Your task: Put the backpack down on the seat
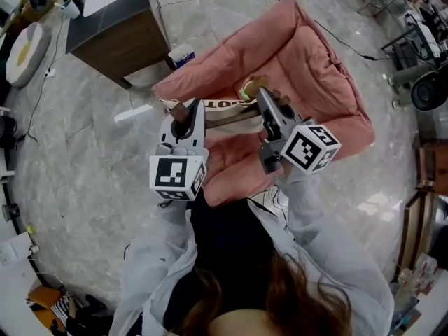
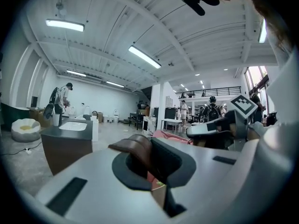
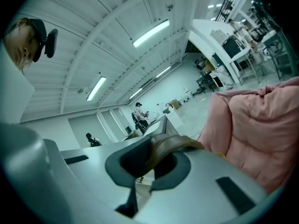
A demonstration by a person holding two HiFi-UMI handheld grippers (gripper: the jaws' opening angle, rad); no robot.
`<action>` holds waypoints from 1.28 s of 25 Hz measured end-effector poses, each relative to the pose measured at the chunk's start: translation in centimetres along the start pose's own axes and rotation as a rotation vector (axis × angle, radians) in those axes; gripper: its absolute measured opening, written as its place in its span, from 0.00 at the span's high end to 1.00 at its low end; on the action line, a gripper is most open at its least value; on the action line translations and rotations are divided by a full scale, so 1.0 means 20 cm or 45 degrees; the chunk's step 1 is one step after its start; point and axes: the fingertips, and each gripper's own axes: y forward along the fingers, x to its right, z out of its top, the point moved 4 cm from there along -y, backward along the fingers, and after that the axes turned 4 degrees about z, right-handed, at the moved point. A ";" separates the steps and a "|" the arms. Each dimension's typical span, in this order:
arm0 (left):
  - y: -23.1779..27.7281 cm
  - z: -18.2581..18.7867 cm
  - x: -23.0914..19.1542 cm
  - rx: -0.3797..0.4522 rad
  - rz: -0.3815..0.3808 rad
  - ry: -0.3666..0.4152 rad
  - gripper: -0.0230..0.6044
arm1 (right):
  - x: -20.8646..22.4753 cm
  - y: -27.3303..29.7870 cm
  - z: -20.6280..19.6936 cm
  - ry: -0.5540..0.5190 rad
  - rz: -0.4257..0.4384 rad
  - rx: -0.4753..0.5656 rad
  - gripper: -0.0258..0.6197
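- Left hand-held gripper [image 1: 184,112]: grey moulded plastic with a cube of black-and-white square markers [image 1: 176,176] at its rear. Its jaws are pressed together on a brown strap [image 2: 136,146], a smooth, leather-like band that arches out of the dark jaw recess.
- Right hand-held gripper [image 1: 263,98]: the same build, with its marker cube [image 1: 311,148] tilted. Its jaws are closed tight on a tan strap [image 3: 174,145], a flat, curved band of matt finish.
- Backpack [image 1: 217,114]: a cream canvas body with dark printed lettering. It hangs by its two straps between the grippers, over the hollow of the seat; whether it touches the cushion cannot be told.
- Seat [image 1: 318,75]: pink, thickly padded and quilted, with soft puffed walls raised around a sunken middle.
- Floor [image 1: 91,138]: polished grey stone, mottled and glossy.
- Desk [image 1: 115,37]: a box-shaped unit with a dark top and wood-brown sides, standing near the seat's far corner.
- Sleeves [image 1: 157,257]: pale, loose cloth on both of the person's arms.
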 end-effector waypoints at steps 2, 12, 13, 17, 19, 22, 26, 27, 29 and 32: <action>0.09 -0.04 -0.05 -0.024 -0.015 0.004 0.94 | 0.07 0.09 0.00 -0.005 -0.015 -0.043 0.94; 0.38 -0.24 -0.25 -0.144 -0.029 -0.001 0.94 | 0.32 0.42 -0.06 -0.039 -0.071 -0.192 0.94; 0.39 -0.26 -0.25 -0.152 -0.030 -0.004 0.94 | 0.33 0.43 -0.07 -0.042 -0.072 -0.202 0.94; 0.39 -0.34 -0.25 -0.193 -0.037 -0.011 0.94 | 0.37 0.45 -0.13 -0.054 -0.073 -0.249 0.94; 0.38 -0.41 -0.24 -0.235 -0.040 -0.019 0.94 | 0.40 0.43 -0.17 -0.041 -0.077 -0.271 0.94; 0.35 -0.52 -0.22 -0.291 -0.032 -0.021 0.94 | 0.43 0.39 -0.26 -0.048 -0.067 -0.307 0.94; 0.31 -0.60 -0.20 -0.316 -0.022 -0.016 0.94 | 0.43 0.31 -0.34 -0.056 -0.049 -0.328 0.94; 0.30 -0.60 -0.19 -0.316 -0.019 -0.025 0.94 | 0.43 0.30 -0.35 -0.049 -0.045 -0.328 0.94; 0.27 -0.62 -0.18 -0.322 -0.009 -0.041 0.94 | 0.42 0.26 -0.38 -0.036 -0.042 -0.333 0.94; 0.21 -0.66 -0.14 -0.347 0.004 -0.061 0.94 | 0.40 0.18 -0.43 0.000 -0.036 -0.339 0.94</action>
